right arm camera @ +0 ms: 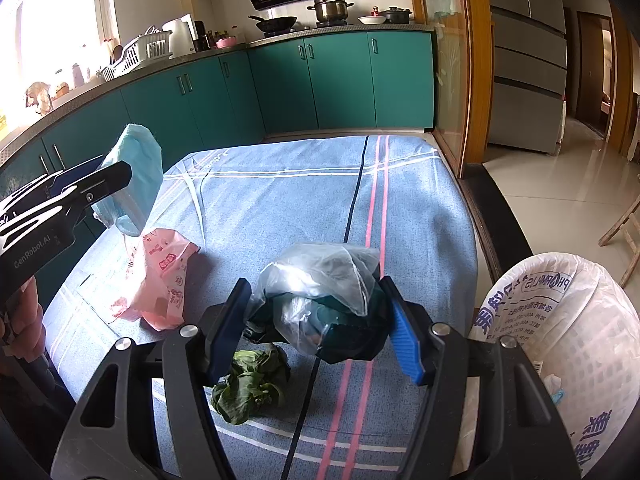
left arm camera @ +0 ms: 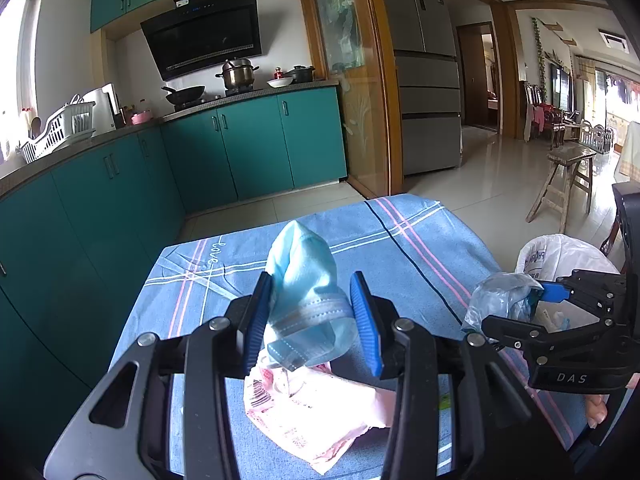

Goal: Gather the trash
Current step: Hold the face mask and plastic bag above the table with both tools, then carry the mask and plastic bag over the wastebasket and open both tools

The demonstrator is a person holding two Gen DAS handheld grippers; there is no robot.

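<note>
My left gripper point(left arm camera: 312, 320) is shut on a light blue face mask point(left arm camera: 304, 280) and holds it above the blue tablecloth point(left arm camera: 400, 248); the mask also shows in the right wrist view point(right arm camera: 138, 168). A pink printed plastic bag point(left arm camera: 312, 412) lies under it, also seen in the right wrist view point(right arm camera: 156, 280). My right gripper point(right arm camera: 316, 332) is shut on a clear plastic bag with dark contents point(right arm camera: 320, 296), just above the cloth. A clump of green leaves point(right arm camera: 252, 384) lies below it. A bin lined with a white printed bag point(right arm camera: 568, 344) stands at the table's right.
Teal kitchen cabinets point(left arm camera: 248, 148) with a stove, pots and a dish rack run behind the table. A grey fridge point(left arm camera: 428, 80) and a glass door frame stand to the right. A wooden stool point(left arm camera: 568, 184) stands on the tiled floor.
</note>
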